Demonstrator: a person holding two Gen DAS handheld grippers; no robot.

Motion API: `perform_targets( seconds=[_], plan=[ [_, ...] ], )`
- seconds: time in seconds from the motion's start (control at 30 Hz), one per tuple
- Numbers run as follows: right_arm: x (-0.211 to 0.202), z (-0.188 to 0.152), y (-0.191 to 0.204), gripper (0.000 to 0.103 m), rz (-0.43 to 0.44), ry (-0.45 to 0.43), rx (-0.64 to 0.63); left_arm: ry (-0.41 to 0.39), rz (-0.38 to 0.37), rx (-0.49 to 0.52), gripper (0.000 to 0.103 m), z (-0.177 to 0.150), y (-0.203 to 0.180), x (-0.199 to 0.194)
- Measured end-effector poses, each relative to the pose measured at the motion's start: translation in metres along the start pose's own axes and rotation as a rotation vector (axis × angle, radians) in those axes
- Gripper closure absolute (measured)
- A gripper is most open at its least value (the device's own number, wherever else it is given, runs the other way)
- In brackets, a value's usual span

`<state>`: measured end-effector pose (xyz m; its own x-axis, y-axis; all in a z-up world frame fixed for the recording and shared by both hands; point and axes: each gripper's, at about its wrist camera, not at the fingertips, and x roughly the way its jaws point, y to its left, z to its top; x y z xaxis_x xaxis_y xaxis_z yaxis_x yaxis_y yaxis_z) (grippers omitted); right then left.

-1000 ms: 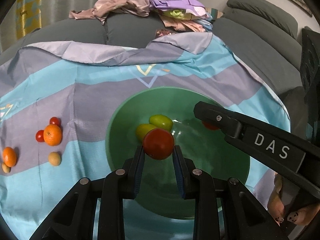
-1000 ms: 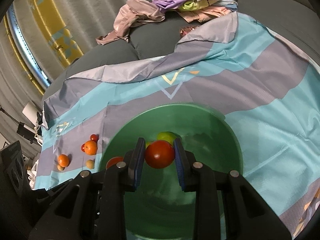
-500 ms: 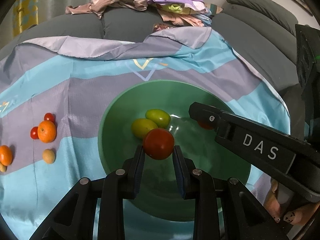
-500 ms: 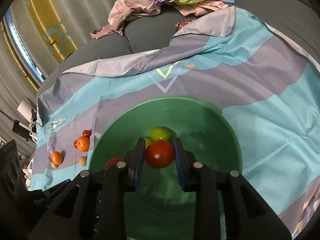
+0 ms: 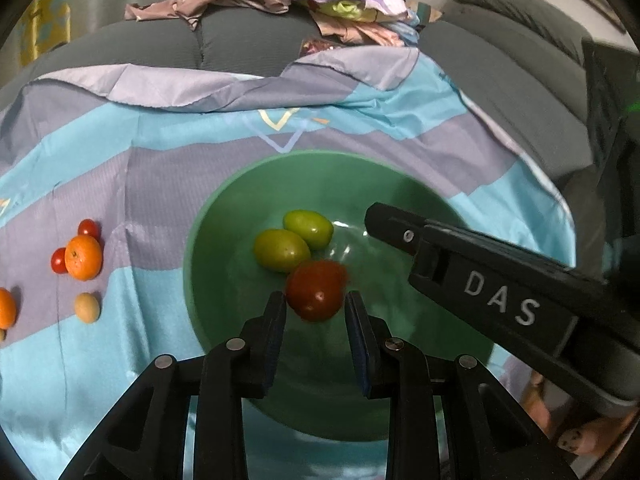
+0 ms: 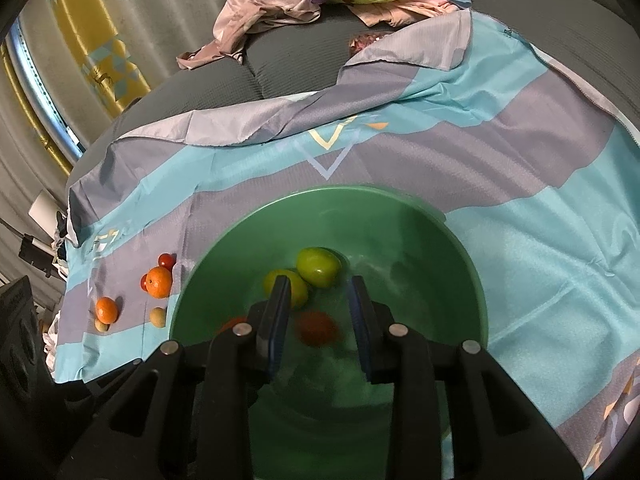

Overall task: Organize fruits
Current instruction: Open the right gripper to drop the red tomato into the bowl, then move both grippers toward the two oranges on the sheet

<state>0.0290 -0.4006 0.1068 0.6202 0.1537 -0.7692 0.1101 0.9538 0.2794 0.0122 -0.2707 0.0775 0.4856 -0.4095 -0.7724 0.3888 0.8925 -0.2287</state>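
A red tomato [image 5: 316,294] with a glossy, slightly blurred skin sits between the left gripper [image 5: 316,312]'s fingers; the jaws stand apart with a gap on each side of it, over the green bowl [image 5: 208,248]. It is roundish, so no long axis can be told. Just beyond it lie two green oval fruits [image 5: 282,250], touching, each with its long axis running left-near to right-far.

In the right wrist view the right gripper [image 6: 318,320] is also spread wide, and a blurred red tomato [image 6: 318,328] shows in the bowl [image 6: 476,292] between and below its fingers, untouched. A second red patch [image 6: 232,324] peeks out beside the left finger.

Only the left wrist view shows the other gripper's black arm marked DAS [image 5: 500,300] reaching in from the right. Both views show oranges [image 5: 83,258], cherry tomatoes [image 5: 89,228] and a small tan fruit [image 5: 87,307] on the striped cloth [image 5: 140,184] left of the bowl, and clothes [image 6: 280,12] heaped on the grey sofa.
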Motion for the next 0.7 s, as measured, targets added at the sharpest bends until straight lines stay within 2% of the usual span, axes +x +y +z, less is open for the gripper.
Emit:
perform_targets(
  seconds=[0.03,0.07,0.13,0.27,0.4,0.47,0.63,0.7],
  plan=[
    [-0.001,0.000,0.001,0.063,0.000,-0.004,0.001,-0.006,-0.009,-0.009,0.074,0.000,0.002,-0.003],
    [-0.002,0.001,0.002,0.051,0.002,-0.009,0.003,-0.012,-0.015,-0.017,0.074,0.001,0.004,-0.008],
    [-0.005,0.001,0.005,0.040,0.005,-0.026,-0.004,-0.024,-0.023,-0.030,0.071,0.001,0.010,-0.018],
    [-0.009,0.002,0.016,0.040,0.016,-0.047,-0.020,-0.055,-0.028,-0.068,0.052,-0.002,0.032,-0.042],
    [-0.011,0.001,0.034,0.038,0.041,-0.061,-0.057,-0.078,0.019,-0.138,0.049,-0.008,0.075,-0.069],
    [-0.011,-0.001,0.048,0.038,0.062,-0.067,-0.082,-0.084,0.070,-0.174,0.040,-0.013,0.102,-0.081],
    [-0.008,-0.006,0.082,0.034,0.096,-0.068,-0.141,-0.094,0.255,-0.263,0.040,-0.034,0.168,-0.110],
    [-0.005,-0.009,0.098,0.034,0.110,-0.063,-0.168,-0.106,0.299,-0.296,0.040,-0.043,0.189,-0.120]
  ],
)
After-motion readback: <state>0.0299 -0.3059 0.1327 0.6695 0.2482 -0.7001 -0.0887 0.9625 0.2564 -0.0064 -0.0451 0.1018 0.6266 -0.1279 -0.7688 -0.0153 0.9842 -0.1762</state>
